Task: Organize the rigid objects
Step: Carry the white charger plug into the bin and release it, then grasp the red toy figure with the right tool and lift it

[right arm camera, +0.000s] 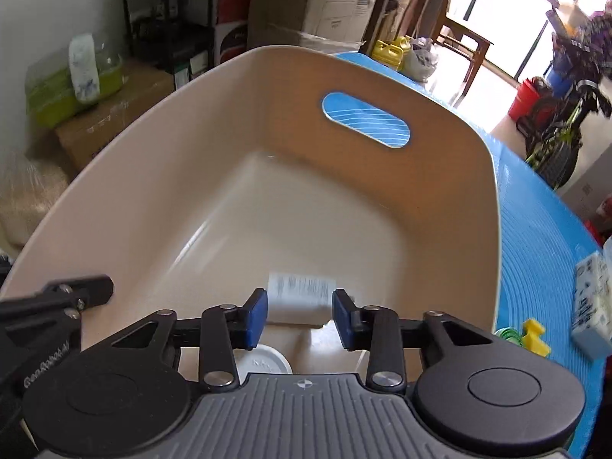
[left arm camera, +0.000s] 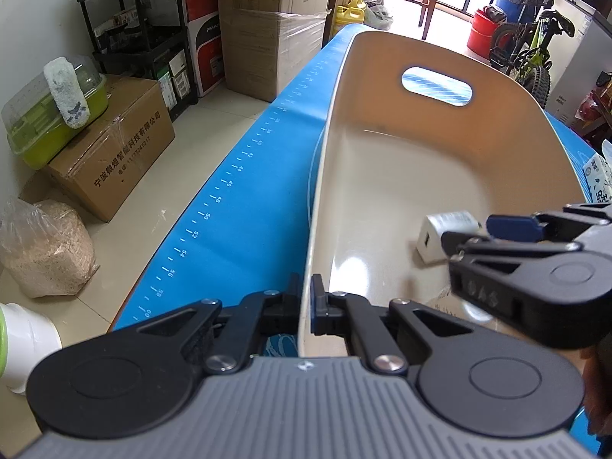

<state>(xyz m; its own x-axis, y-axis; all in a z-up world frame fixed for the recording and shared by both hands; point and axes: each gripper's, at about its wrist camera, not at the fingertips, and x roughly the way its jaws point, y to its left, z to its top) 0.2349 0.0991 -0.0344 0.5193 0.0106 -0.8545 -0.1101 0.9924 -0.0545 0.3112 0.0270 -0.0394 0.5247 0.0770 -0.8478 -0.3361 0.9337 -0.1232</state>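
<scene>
My left gripper (left arm camera: 306,298) is clamped on the near-left rim of the smooth, glossy beige plastic tub (left arm camera: 382,191), one pad on each side of the thin wall. My right gripper (right arm camera: 299,315) hangs spread wide inside the tub, gripping nothing. A white boxy charger (right arm camera: 300,300) with printed label lies on the tub floor between its blue pads (right arm camera: 255,317). The tub sits on a ribbed blue mat (right arm camera: 535,252).

The charger (right arm camera: 300,298) lies in the tub (right arm camera: 160,176) on the mat (right arm camera: 543,252).
</scene>
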